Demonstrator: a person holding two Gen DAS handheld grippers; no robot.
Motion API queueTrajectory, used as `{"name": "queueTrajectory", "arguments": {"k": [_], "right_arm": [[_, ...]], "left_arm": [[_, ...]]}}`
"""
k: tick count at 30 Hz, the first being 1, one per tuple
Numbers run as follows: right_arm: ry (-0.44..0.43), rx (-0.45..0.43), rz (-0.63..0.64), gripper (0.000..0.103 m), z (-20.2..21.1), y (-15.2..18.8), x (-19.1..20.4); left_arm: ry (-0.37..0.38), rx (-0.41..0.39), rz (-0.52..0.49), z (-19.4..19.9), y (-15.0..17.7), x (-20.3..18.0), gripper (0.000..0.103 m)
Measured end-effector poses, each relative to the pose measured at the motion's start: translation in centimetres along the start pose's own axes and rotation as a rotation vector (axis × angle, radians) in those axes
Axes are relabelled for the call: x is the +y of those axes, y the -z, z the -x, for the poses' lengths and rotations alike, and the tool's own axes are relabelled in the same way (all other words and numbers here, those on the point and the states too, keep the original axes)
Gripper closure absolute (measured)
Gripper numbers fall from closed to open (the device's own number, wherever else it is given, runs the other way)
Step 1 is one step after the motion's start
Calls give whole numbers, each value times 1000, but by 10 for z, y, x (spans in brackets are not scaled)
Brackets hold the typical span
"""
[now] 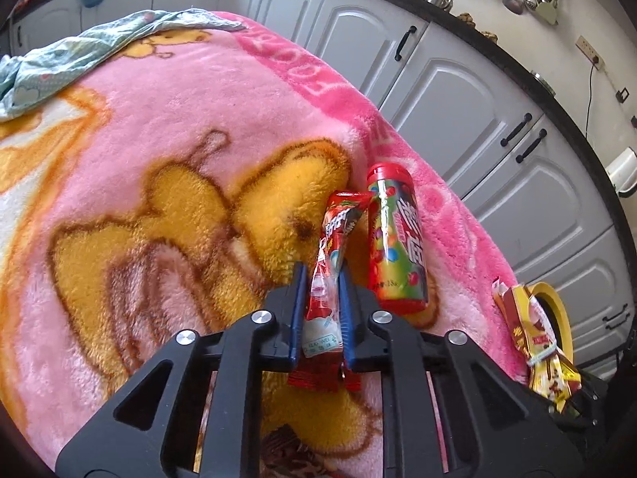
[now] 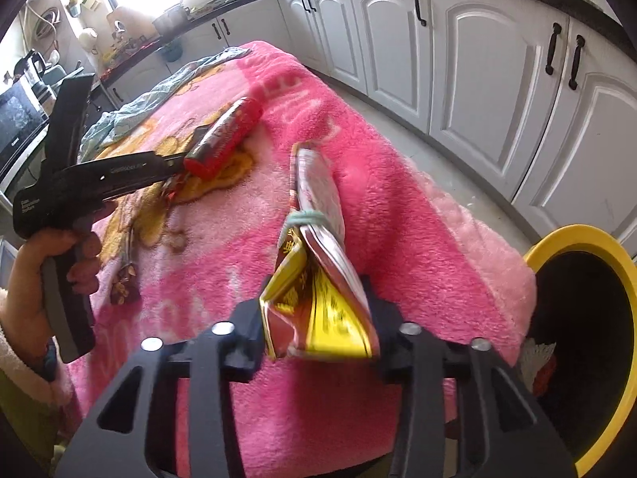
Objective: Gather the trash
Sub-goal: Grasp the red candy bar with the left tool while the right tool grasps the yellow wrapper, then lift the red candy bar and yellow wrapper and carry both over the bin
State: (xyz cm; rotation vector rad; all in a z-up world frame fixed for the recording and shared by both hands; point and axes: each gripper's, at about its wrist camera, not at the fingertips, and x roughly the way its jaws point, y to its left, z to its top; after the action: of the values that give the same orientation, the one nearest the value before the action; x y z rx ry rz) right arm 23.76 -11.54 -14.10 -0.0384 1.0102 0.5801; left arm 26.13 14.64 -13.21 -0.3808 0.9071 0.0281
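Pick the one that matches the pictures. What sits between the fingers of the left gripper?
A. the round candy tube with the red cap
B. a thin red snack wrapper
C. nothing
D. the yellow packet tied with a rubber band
B: in the left wrist view the left gripper has its blue fingers pressed on the red snack wrapper, while the candy tube lies beside it on the pink blanket.

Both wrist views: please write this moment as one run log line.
left tool: shut on red wrapper | right tool: shut on yellow bag | candy tube: on blanket | bin: beside blanket
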Motion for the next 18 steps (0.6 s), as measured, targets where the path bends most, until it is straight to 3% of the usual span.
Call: {"name": "queueTrajectory", "arguments": {"k": [9,18], "right_arm": [[-59,-15,-57,69,10,-2,-11],[-78,-41,-9,69,33,4,2]], "left_arm": [[-9,-89,-7,39,13,-2,96],[24,-138,-43,74,20,-19,96]]}}
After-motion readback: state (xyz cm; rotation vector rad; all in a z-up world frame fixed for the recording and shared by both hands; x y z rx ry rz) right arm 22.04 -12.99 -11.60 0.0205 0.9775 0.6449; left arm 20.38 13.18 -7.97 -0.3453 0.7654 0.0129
